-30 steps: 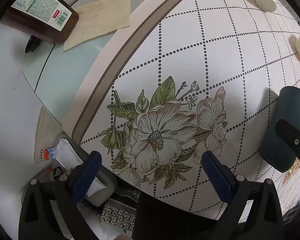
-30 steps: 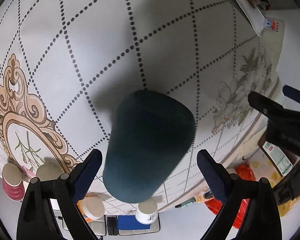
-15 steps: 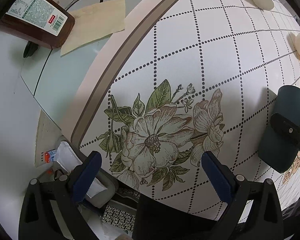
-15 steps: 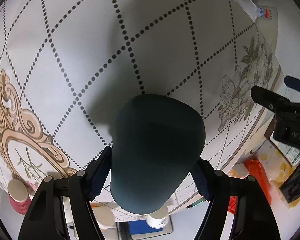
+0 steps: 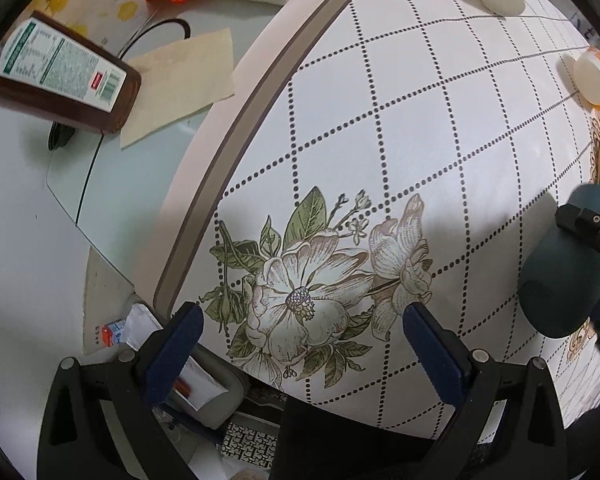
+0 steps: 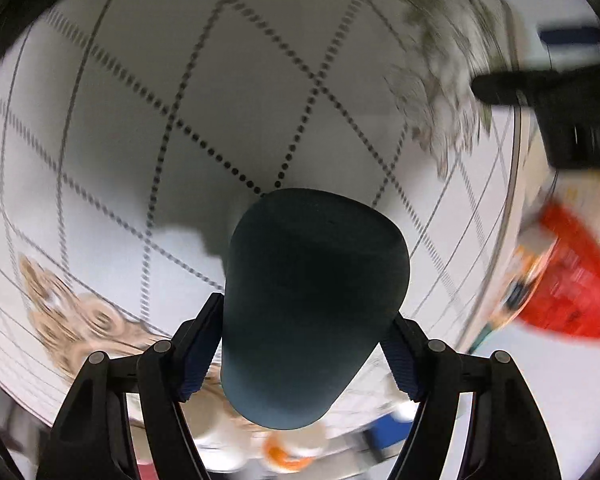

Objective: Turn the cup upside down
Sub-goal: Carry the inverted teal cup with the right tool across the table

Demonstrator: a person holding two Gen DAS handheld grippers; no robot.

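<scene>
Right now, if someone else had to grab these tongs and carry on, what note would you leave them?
Right tongs: shut on the dark teal cup, pads pressed on both its sides.
Left tongs: open, holding nothing, above the flower print on the tablecloth.
Done: cup gripped. Whether it has left the cloth is unclear; the right view is blurred.
Left: turn it over, set it down rim first, release.

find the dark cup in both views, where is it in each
Left wrist: the cup sits at the far right edge, partly behind the right gripper's black finger.
Right wrist: it fills the lower centre, clamped between the right gripper fingers.
Shared landmark: the flower print on the cloth, centre in the left wrist view, blurred at upper right in the right wrist view.
</scene>
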